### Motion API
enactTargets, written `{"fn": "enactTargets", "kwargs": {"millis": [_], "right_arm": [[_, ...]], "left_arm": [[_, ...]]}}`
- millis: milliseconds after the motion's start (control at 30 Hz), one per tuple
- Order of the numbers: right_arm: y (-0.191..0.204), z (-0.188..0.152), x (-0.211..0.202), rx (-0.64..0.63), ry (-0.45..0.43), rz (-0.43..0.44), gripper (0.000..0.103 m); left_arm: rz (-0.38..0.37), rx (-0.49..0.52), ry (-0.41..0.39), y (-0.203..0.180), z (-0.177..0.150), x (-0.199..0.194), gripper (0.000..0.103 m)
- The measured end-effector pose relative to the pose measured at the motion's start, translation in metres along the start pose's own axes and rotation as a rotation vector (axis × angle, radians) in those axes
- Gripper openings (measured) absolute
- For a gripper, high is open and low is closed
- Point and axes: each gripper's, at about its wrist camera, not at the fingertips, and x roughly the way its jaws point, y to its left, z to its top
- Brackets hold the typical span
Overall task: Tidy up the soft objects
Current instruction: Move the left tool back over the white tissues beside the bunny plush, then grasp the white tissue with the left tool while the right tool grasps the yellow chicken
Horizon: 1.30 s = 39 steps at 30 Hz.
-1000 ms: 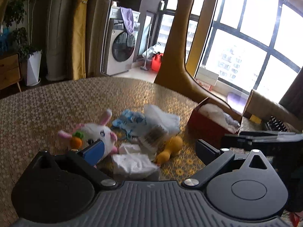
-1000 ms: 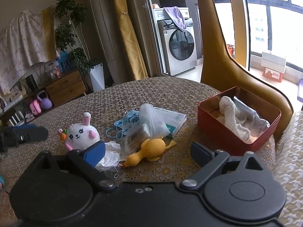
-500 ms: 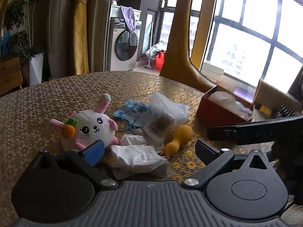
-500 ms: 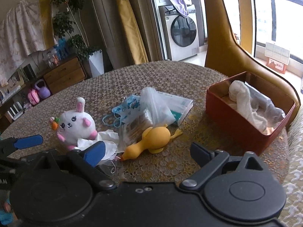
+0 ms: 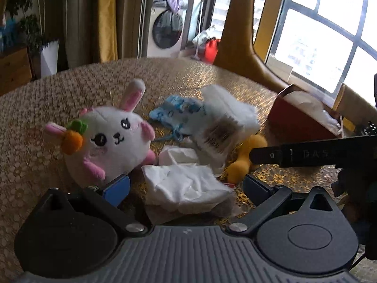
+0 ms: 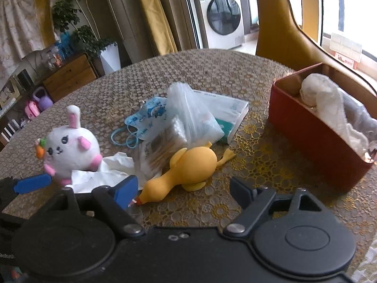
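Observation:
A white plush bunny (image 5: 110,139) (image 6: 70,148) with a carrot lies on the round table. A crumpled white tissue (image 5: 186,184) (image 6: 103,176) lies beside it. A yellow rubber chicken (image 6: 188,167) (image 5: 245,158), a clear plastic bag (image 6: 188,120) (image 5: 223,127), a blue face mask (image 6: 148,115) (image 5: 174,110) and a white packet (image 6: 231,110) lie in a pile. My left gripper (image 5: 186,188) is open, its jaws either side of the tissue. My right gripper (image 6: 183,188) is open, just in front of the chicken.
A red box (image 6: 313,127) (image 5: 299,120) holding white cloth stands at the table's right edge. A yellow chair back (image 6: 282,30) rises behind it. The right gripper's finger (image 5: 306,153) crosses the left wrist view at right. The patterned tablecloth (image 6: 212,70) covers the table.
Both grippers have moved forward and down toward the pile. The left one has closed in on the tissue and bunny, the right one on the rubber chicken.

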Motion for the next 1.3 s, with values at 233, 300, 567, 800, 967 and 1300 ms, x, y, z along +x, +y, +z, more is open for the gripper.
{"fn": "enactTargets", "kwargs": {"millis": [233, 300, 567, 800, 967, 1300], "right_arm": [[0.006, 0.005, 0.025, 0.015, 0.027, -0.018, 0.078], [0.005, 0.006, 0.030, 0.027, 0.033, -0.025, 0.076], [0.005, 0.008, 0.041, 0.034, 0.037, -0.057, 0.066], [0.007, 0.007, 0.043, 0.036, 0.027, -0.086, 0.057], [0.008, 0.007, 0.040, 0.041, 0.012, -0.092, 0.048], [0.002, 0.003, 0.029, 0.069, -0.023, -0.074, 0.030]], "left_arm": [[0.020, -0.027, 0.047, 0.004, 0.002, 0.017, 0.102], [0.023, -0.034, 0.055, 0.005, 0.002, 0.020, 0.102], [0.035, -0.029, 0.067, 0.006, 0.003, 0.032, 0.085], [0.063, -0.007, 0.085, 0.005, 0.002, 0.041, 0.046], [0.073, -0.002, 0.082, 0.005, 0.002, 0.041, 0.032], [0.073, -0.019, 0.063, 0.007, 0.005, 0.030, 0.015]]}}
